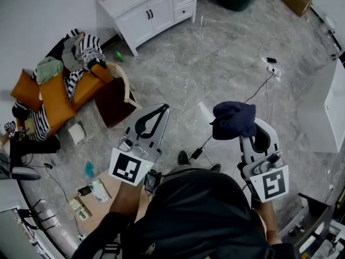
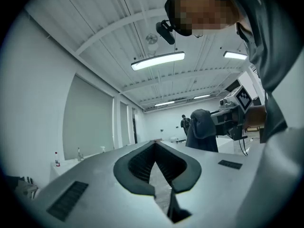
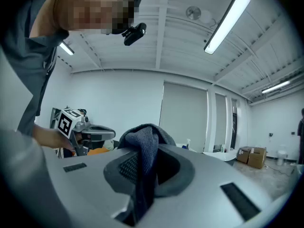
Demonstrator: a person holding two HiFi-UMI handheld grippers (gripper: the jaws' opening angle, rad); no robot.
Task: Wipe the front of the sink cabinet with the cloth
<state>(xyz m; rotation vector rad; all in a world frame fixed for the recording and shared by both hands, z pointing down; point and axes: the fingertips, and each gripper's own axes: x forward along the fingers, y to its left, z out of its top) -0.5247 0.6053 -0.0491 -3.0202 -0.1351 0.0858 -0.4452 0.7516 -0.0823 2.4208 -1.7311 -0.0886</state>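
The white sink cabinet [image 1: 156, 9] stands far off against the wall, at the top of the head view, with its doors and drawers facing me. A dark blue cloth [image 1: 233, 120] is bunched at the tip of my right gripper [image 1: 252, 125], which is shut on it. Seen from the right gripper view, the cloth [image 3: 145, 156] drapes over and down between the jaws of my right gripper [image 3: 147, 144]. My left gripper [image 1: 161, 110] is held level beside it, shut and holding nothing. In the left gripper view its tips [image 2: 154, 143] meet, with the cloth [image 2: 202, 129] off to the right.
An orange seat piled with clothes [image 1: 59, 90] and a dark brown box [image 1: 113, 101] lie left of the path to the cabinet. A power strip with a black cable [image 1: 272, 66] crosses the grey floor on the right. A white counter [image 1: 329, 107] borders the right edge.
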